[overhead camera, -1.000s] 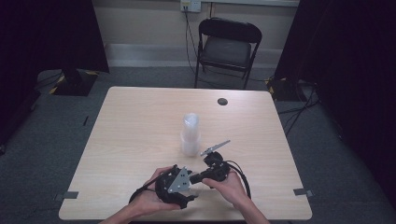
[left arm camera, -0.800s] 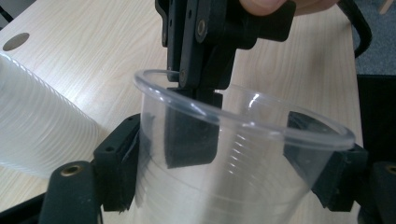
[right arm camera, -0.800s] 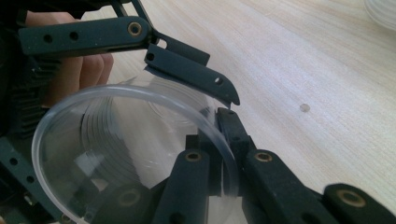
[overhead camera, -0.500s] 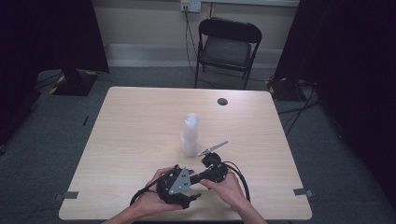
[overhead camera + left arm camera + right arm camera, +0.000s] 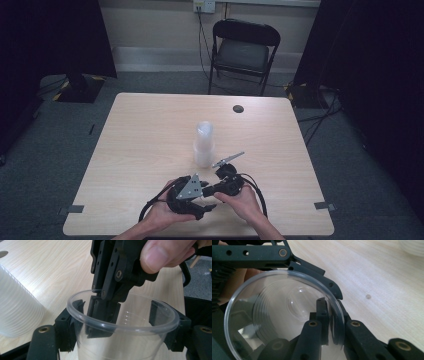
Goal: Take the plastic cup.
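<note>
- Your left gripper (image 5: 200, 206) sits at the near edge of the table (image 5: 140, 145), toward 6 o'clock in the high view, with its grey plate on top.
- In the left gripper view its two jaws stand on either side of a clear plastic cup (image 5: 125, 340), one at 8 o'clock and one at 4 o'clock of the rim. The pads rest against the cup's outer wall, so it is clamped on the cup; its jaws have just been closing, with the cup between them.
- Your right gripper (image 5: 216, 189) lies just beside the left one, angled across from 3 o'clock, with your right hand (image 5: 245, 202) wrapped round its body.
- In the left gripper view the right gripper (image 5: 103, 315) comes down from 12 o'clock and bites the cup's rim at about 10 o'clock: one finger inside the cup, the other outside.
- The right gripper view shows the same pinch from along its own jaws: its fingers are drawn together on the cup's wall (image 5: 335, 322), and you look into the cup's mouth, which faces the camera.
- The cup is off the stack and held between both grippers near the table's front edge.
- The stack of clear cups (image 5: 204, 144) stands upright near the table's middle, at 12 o'clock from your hands and apart from them.
</note>
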A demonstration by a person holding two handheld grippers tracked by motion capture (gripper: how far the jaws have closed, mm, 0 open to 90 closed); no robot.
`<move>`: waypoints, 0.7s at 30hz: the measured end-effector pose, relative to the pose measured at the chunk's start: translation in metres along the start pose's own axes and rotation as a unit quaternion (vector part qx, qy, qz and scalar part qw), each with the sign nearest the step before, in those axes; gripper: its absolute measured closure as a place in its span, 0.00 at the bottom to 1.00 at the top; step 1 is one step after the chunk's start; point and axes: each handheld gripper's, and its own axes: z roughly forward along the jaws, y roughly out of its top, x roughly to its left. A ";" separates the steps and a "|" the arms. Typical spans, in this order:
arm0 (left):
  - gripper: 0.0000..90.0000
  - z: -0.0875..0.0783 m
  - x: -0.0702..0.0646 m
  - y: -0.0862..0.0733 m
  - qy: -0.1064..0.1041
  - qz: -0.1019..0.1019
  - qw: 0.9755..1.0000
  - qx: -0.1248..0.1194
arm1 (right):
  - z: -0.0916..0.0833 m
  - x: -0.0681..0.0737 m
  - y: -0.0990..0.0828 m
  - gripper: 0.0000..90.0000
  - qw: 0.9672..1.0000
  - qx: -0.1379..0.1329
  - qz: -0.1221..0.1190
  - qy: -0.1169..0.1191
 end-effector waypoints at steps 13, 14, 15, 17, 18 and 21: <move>0.33 0.000 0.001 -0.001 0.026 0.007 0.999 -0.021 | -0.009 -0.001 0.000 0.87 1.000 -0.030 -0.006 -0.006; 0.33 -0.001 0.001 -0.001 0.026 0.006 0.999 -0.022 | -0.009 -0.001 0.000 0.87 0.999 -0.032 -0.005 -0.007; 0.33 -0.001 0.001 -0.001 0.028 0.006 0.999 -0.022 | -0.010 -0.001 0.000 0.87 0.999 -0.032 -0.006 -0.006; 0.33 -0.001 0.001 -0.002 0.033 0.007 0.999 -0.026 | -0.012 -0.001 0.001 0.85 0.999 -0.037 -0.006 -0.007; 0.33 -0.002 0.002 -0.002 0.034 0.006 0.999 -0.026 | -0.012 -0.001 0.001 0.85 0.999 -0.039 -0.006 -0.007; 0.33 -0.004 0.004 -0.004 0.039 -0.009 0.998 -0.042 | -0.015 0.000 0.001 0.80 0.999 -0.049 -0.006 -0.009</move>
